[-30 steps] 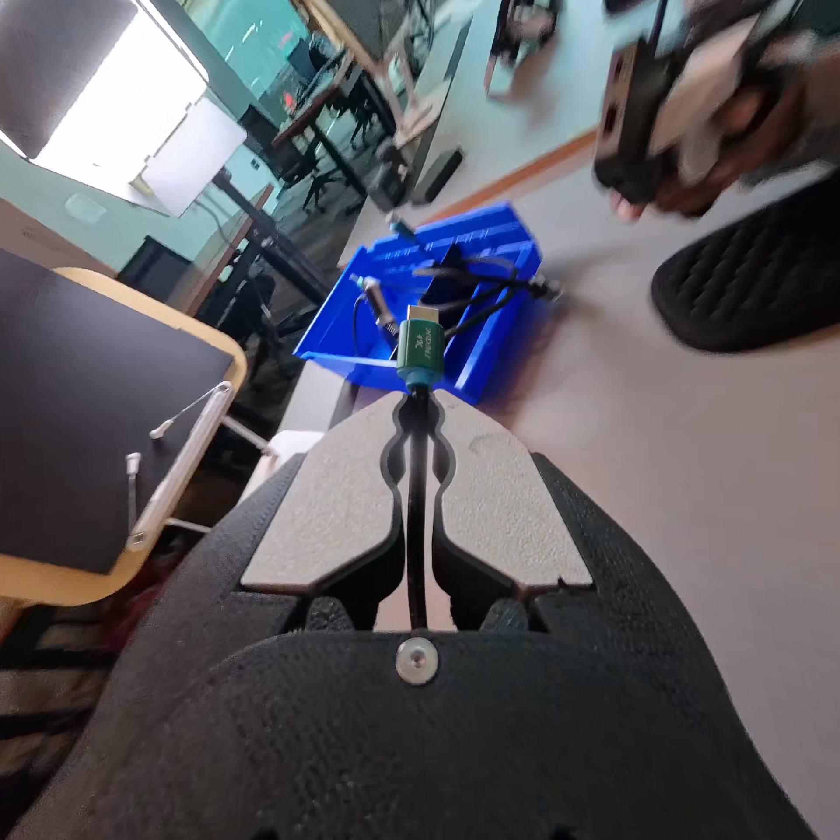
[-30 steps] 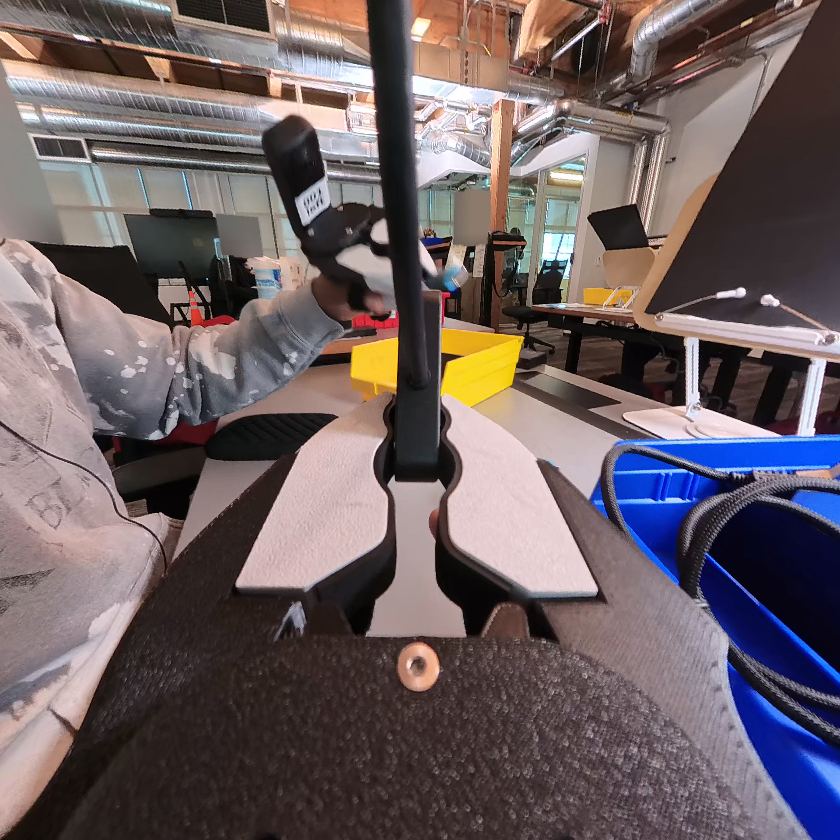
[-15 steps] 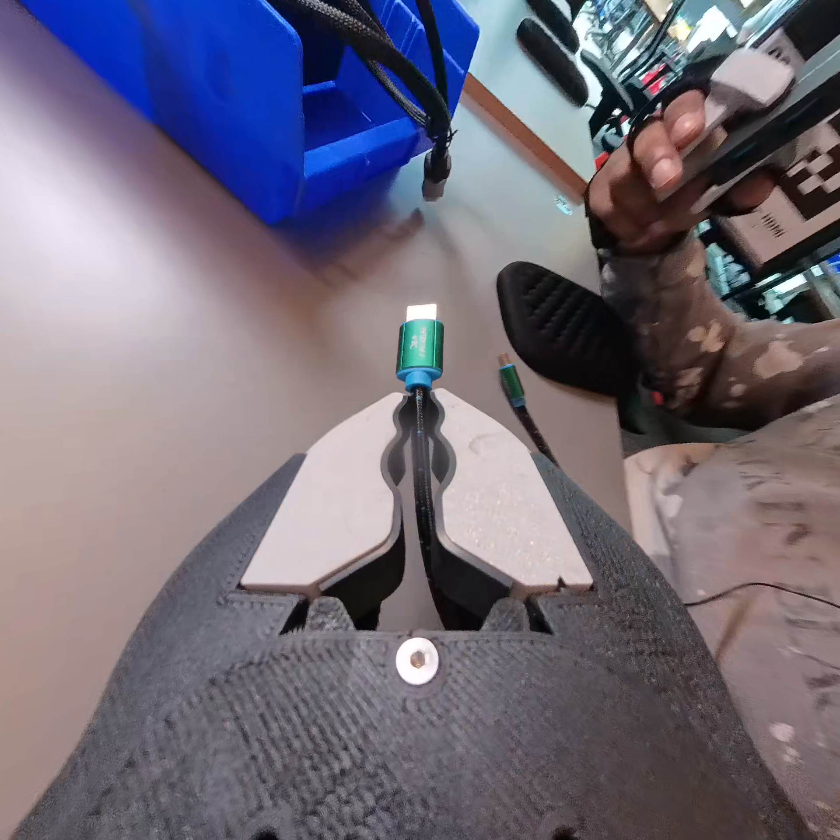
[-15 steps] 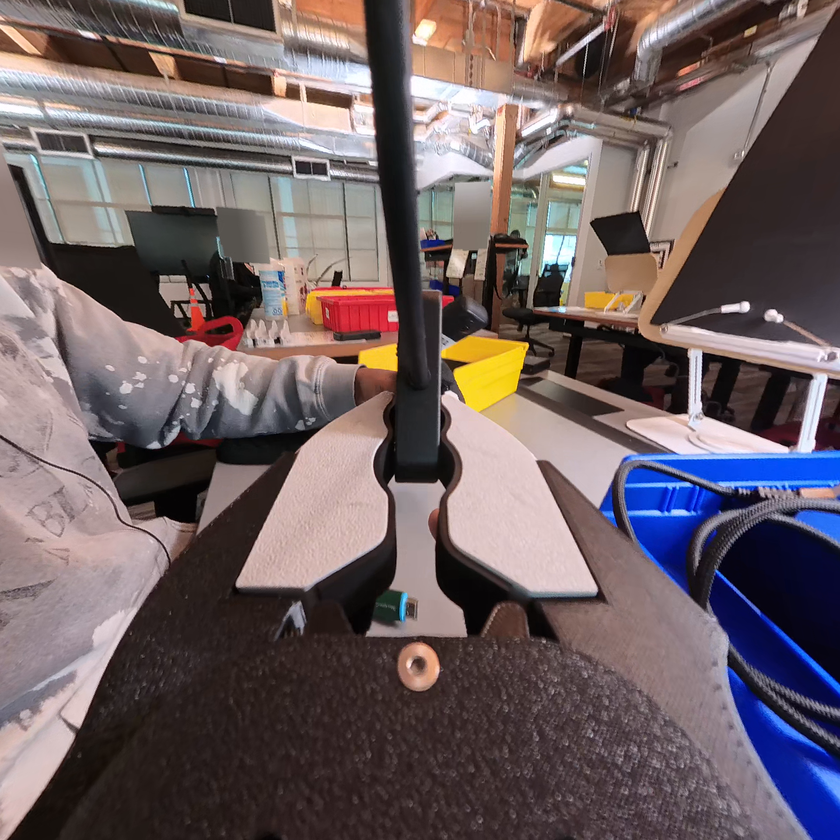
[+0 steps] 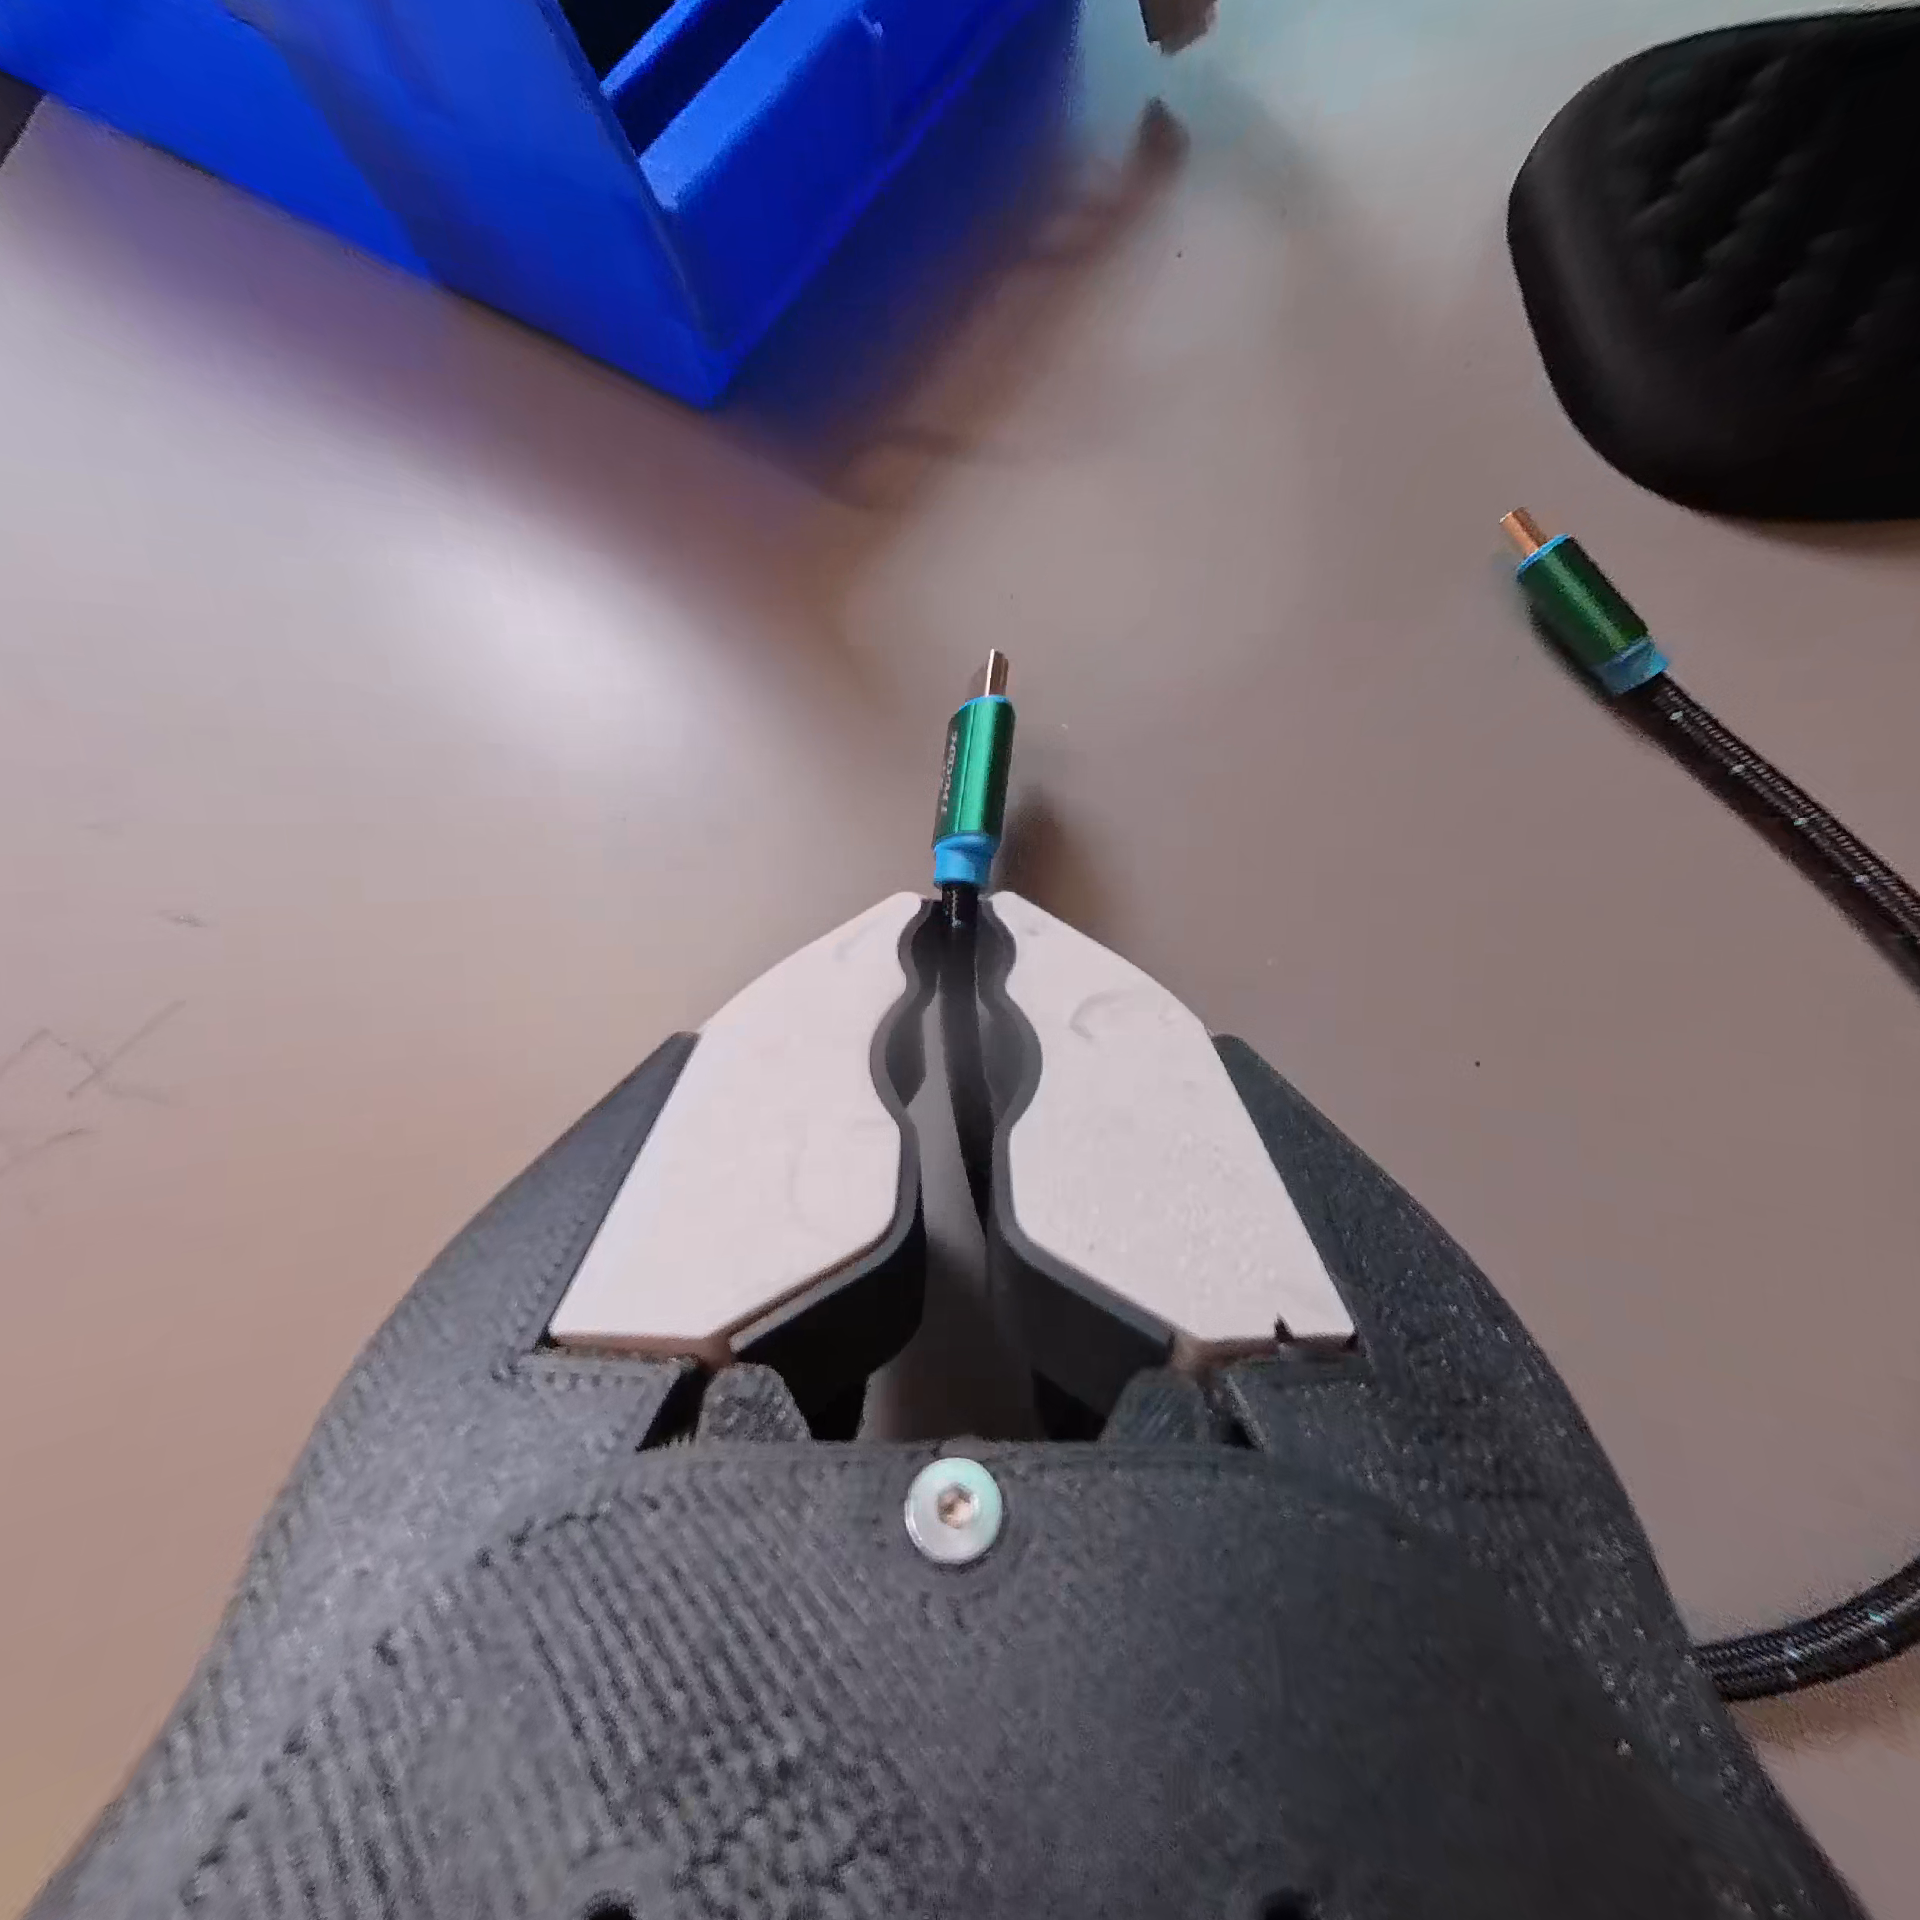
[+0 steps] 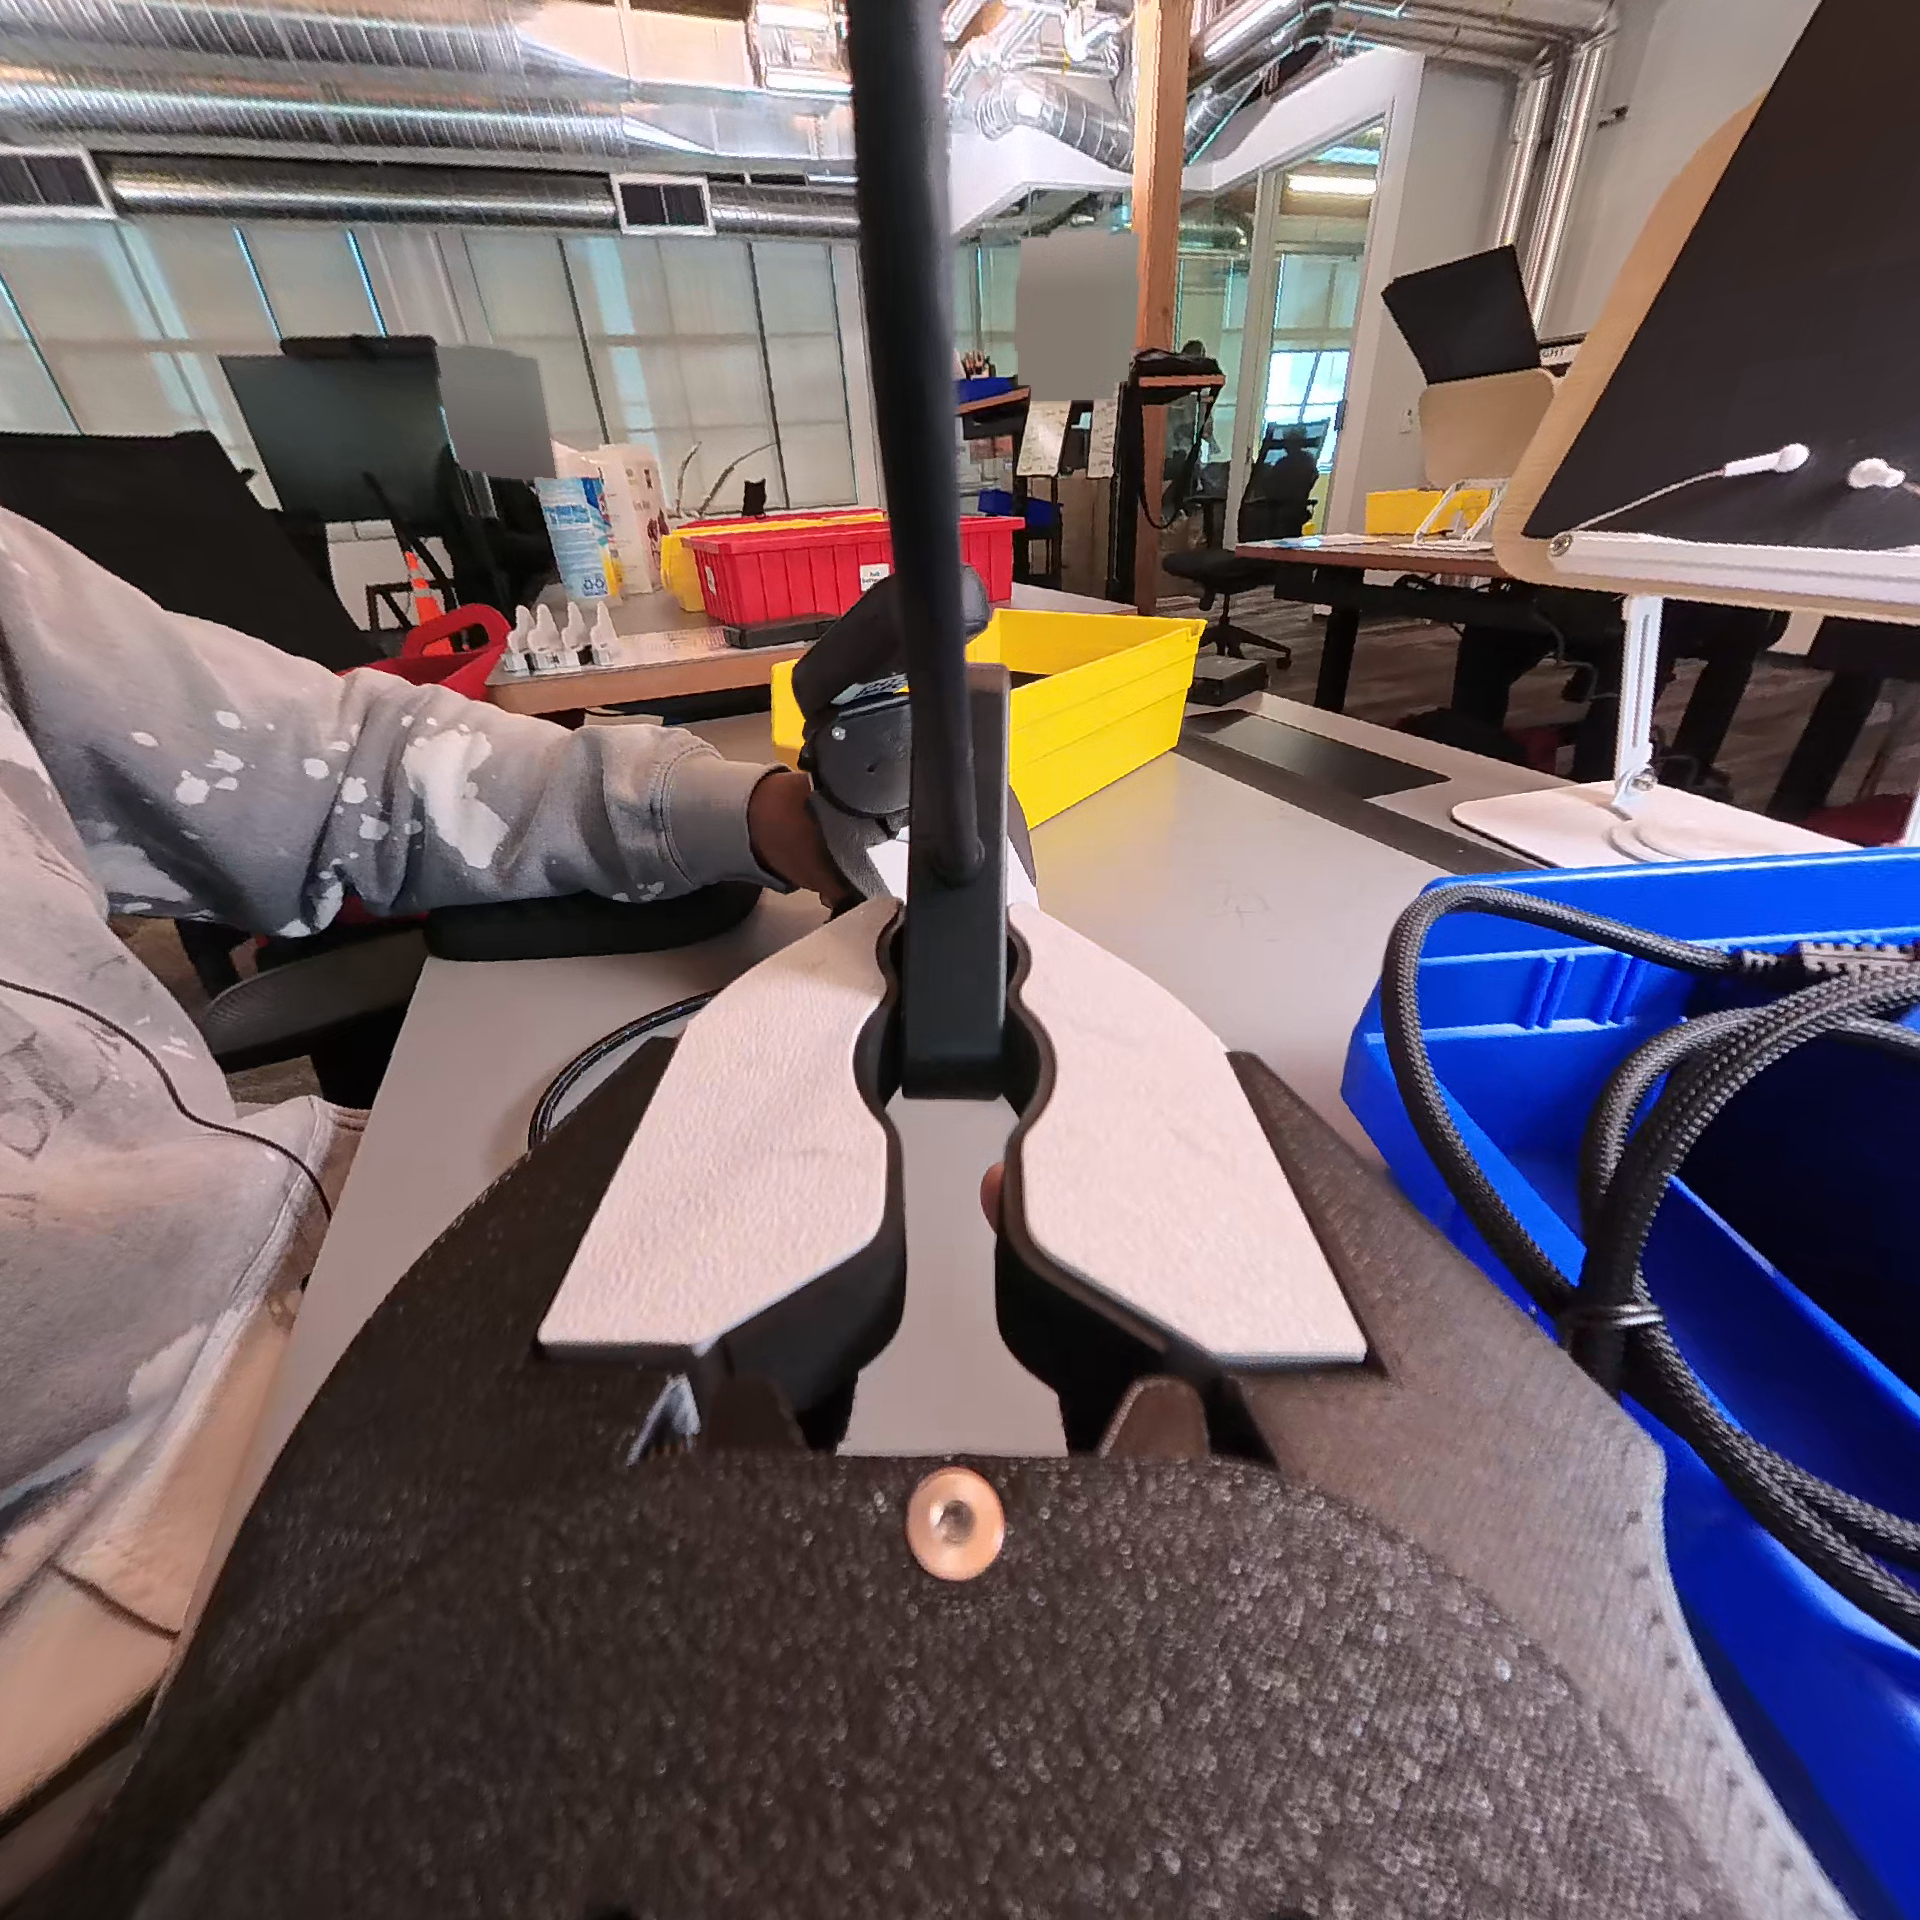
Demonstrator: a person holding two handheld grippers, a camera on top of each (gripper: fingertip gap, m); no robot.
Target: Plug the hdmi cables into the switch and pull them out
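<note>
Left wrist view: the left gripper pinches a cable, its green plug jutting just ahead of the tips, low over the table. A second plug lies ahead to the right; the blue bin sits ahead left.

Right wrist view: only here, the right gripper clamps the black switch, upright, its lead rising.

Judging by this, the plug seems pulled out and being laid down; next calls for releasing it.

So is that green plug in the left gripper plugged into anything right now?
No, it's out. The green plug sticks forward from the shut left gripper with its metal tip bare above the table.
</note>
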